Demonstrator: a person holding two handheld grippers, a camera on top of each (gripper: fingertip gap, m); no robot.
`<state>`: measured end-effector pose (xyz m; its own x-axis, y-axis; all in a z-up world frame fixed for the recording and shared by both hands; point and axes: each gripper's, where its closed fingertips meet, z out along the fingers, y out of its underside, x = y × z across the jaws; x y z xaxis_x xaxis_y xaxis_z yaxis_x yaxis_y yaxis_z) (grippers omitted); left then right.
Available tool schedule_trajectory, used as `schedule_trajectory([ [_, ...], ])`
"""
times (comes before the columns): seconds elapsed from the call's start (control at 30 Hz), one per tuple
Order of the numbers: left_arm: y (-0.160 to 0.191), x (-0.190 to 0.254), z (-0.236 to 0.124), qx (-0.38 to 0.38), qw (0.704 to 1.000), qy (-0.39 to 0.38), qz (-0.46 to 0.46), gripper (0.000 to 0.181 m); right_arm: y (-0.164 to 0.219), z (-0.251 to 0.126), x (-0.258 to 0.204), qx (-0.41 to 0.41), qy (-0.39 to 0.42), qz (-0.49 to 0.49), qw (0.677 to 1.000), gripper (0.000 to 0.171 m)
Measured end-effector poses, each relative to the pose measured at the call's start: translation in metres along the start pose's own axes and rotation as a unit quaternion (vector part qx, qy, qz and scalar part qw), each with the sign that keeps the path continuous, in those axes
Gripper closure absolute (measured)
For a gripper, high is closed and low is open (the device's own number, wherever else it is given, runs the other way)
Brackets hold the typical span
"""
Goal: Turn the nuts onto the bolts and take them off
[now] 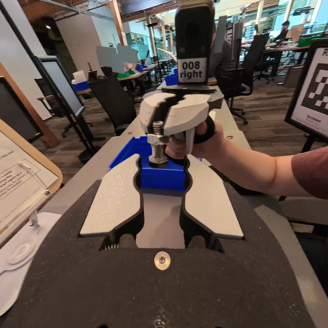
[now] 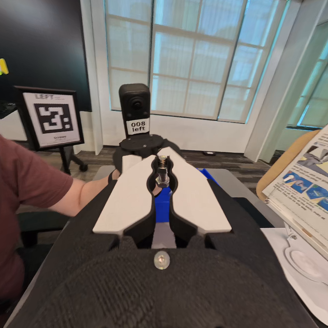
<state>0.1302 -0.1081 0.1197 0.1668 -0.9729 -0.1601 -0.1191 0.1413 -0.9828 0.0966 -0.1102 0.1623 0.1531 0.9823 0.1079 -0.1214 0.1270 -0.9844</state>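
Observation:
A steel bolt [image 1: 157, 152] stands upright, head down, over a blue bin [image 1: 159, 179]. A hex nut [image 1: 156, 139] sits partway up its thread. My right gripper [image 1: 157, 129] comes from above and is shut on the bolt's threaded top end, above the nut. In the right wrist view the right gripper [image 2: 161, 158] holds the bolt [image 2: 162, 177] between its notched fingers, with the nut [image 2: 163, 171] in the gap. My left gripper [image 1: 162, 157] is open, its tips on either side of the bolt head, apart from it. Its spread fingers [image 2: 130, 162] show beyond the bolt.
A grey table [image 1: 159, 213] carries the bin. A clipboard with an instruction sheet [image 1: 17, 186] stands on a white stand at the left, also in the right wrist view [image 2: 301, 186]. Framed marker signs [image 1: 316, 88] [image 2: 53, 117] stand beside the table. Office chairs and desks lie beyond. The tips of one gripper are about 5 centimeters away from the tips of the other.

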Motion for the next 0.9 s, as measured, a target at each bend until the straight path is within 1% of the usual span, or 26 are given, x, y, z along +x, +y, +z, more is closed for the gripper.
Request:
schedule_trajectory([
  [0.13,0.004,-0.006,0.002,-0.009,0.999,-0.038,0.024,0.148,0.009,-0.001,-0.001,-0.004,-0.009,-0.003,1.0,0.161],
  [0.23,0.006,-0.008,0.005,-0.019,0.997,-0.051,0.047,0.151,0.012,0.001,-0.001,-0.005,-0.012,-0.017,1.0,0.161],
  [0.3,0.01,-0.008,0.008,-0.028,0.997,-0.049,0.043,0.153,0.011,0.0,-0.001,-0.001,-0.012,-0.027,1.0,0.161],
  [0.5,0.015,-0.011,0.012,-0.016,0.999,-0.043,0.019,0.158,0.012,0.0,0.0,0.013,-0.012,-0.009,1.0,0.161],
  [0.6,0.014,-0.011,0.012,-0.013,0.999,-0.046,0.024,0.161,0.011,-0.001,0.001,0.017,-0.013,-0.012,1.0,0.161],
  [0.9,0.011,-0.007,0.01,-0.013,0.999,-0.04,0.025,0.164,0.011,-0.003,-0.001,0.009,-0.02,-0.021,1.0,0.161],
])
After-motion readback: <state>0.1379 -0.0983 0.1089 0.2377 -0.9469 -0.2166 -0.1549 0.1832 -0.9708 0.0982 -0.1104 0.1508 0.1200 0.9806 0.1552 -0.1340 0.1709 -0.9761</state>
